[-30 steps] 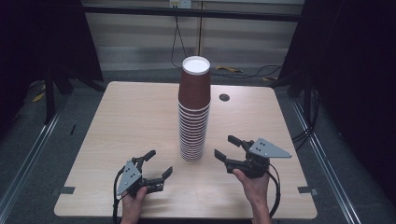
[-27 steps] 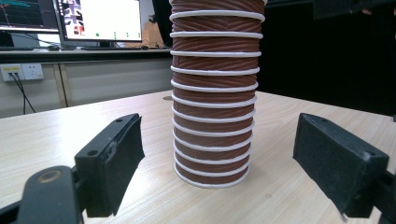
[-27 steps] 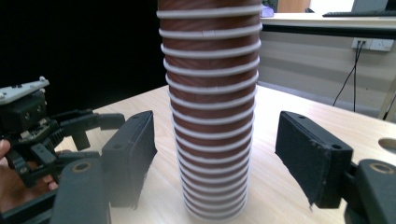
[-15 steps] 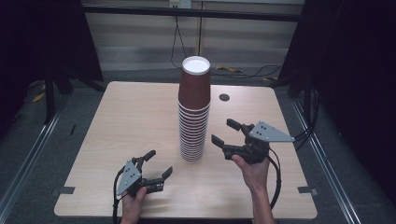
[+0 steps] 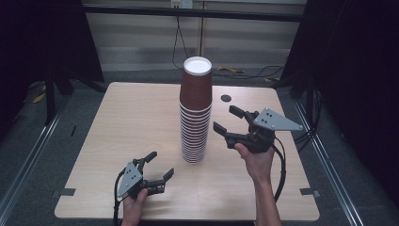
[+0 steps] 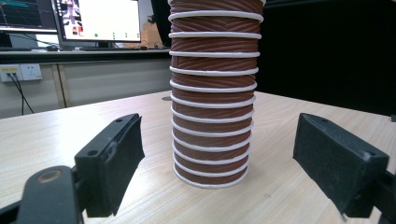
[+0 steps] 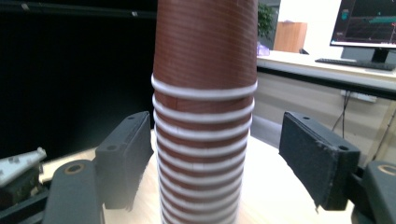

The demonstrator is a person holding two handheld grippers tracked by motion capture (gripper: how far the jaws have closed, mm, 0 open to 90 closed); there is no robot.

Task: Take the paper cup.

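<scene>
Nearest the person, the left gripper [image 5: 154, 168] is held low over the table's [image 5: 117, 122] near edge, jaws parted wide with nothing between them. In the left gripper view the base of the stack of brown paper cups [image 6: 212, 100] is framed between the jaws but well ahead of them, no contact.

Next out, the right gripper [image 5: 230, 123] is seen on the stack's right side, held above the tabletop at about mid-stack height, jaws spread wide and empty, pointed at the cups [image 5: 195, 113]. In the right gripper view the stack [image 7: 204, 116] sits centred between the pads [image 7: 126, 158], close, with a gap on each side.

Stack position: upright, upside down, roughly mid-table, slightly right of centre, white base of the top cup facing up.

Step judged: approach for pulling the top cup off. Nothing gripped yet. Next move probably calls for the right gripper to be raised further to the smooth wall of the top cup, above the uppermost white rim, then closed gently; thin paper is likely to crush under a hard pinch. The left gripper could be brought in to steady the lower cups, since a tall stack is likely to tip.

Room: bare tabletop on both sides and in front of the stack. A small dark disc [image 5: 226, 98] lies beyond the stack, well apart. Floor rails [image 5: 28, 160] flank the table.
</scene>
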